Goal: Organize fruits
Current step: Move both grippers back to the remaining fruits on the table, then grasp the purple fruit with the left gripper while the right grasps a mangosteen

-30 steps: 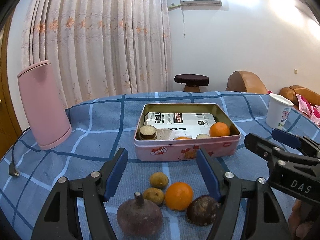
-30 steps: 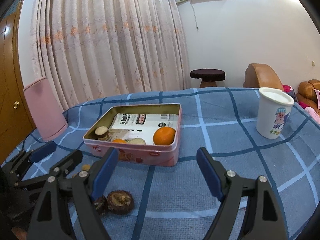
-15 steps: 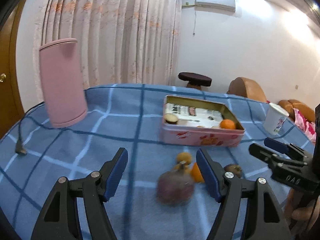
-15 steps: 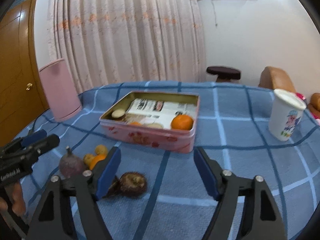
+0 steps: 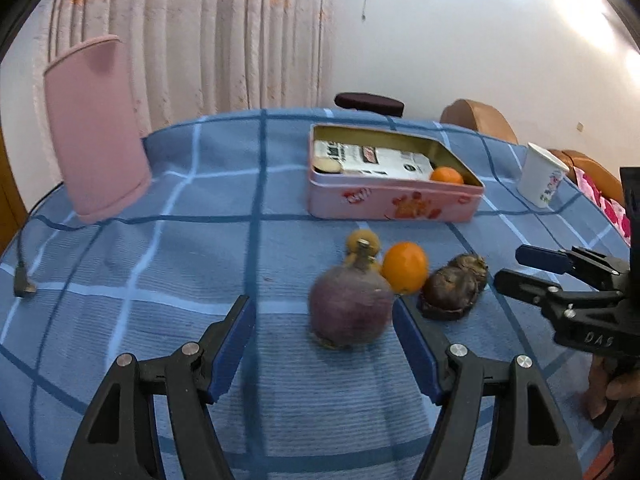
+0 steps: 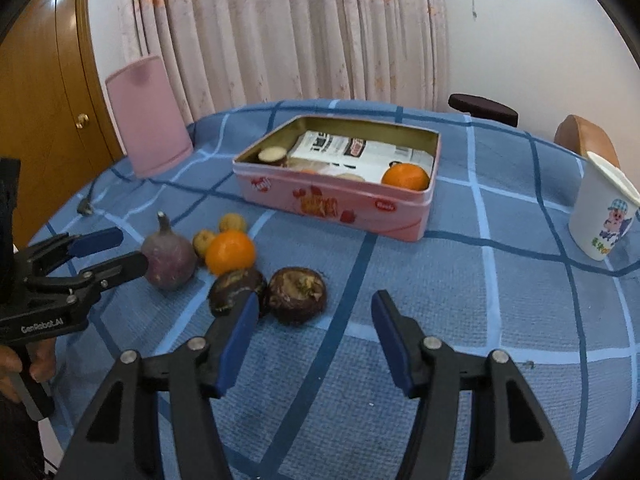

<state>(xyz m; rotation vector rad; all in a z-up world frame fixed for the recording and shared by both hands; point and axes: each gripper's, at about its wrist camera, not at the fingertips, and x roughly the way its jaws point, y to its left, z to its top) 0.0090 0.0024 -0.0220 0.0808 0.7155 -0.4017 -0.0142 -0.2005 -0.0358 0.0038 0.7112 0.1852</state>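
Observation:
A purple stemmed fruit, an orange, two small yellow-brown fruits and two dark brown round fruits lie on the blue checked cloth. A pink tin behind them holds a white packet, an orange and other pieces. My left gripper is open, with the purple fruit just ahead between its fingers. My right gripper is open just behind the dark fruits.
A pink jug stands at the back left, with a cable plug lying on the cloth. A white printed cup stands at the right. Curtains and chairs are behind the table.
Both grippers have swung and pulled back from the tin. The loose fruits now sit closer ahead of each one. Both stay open.

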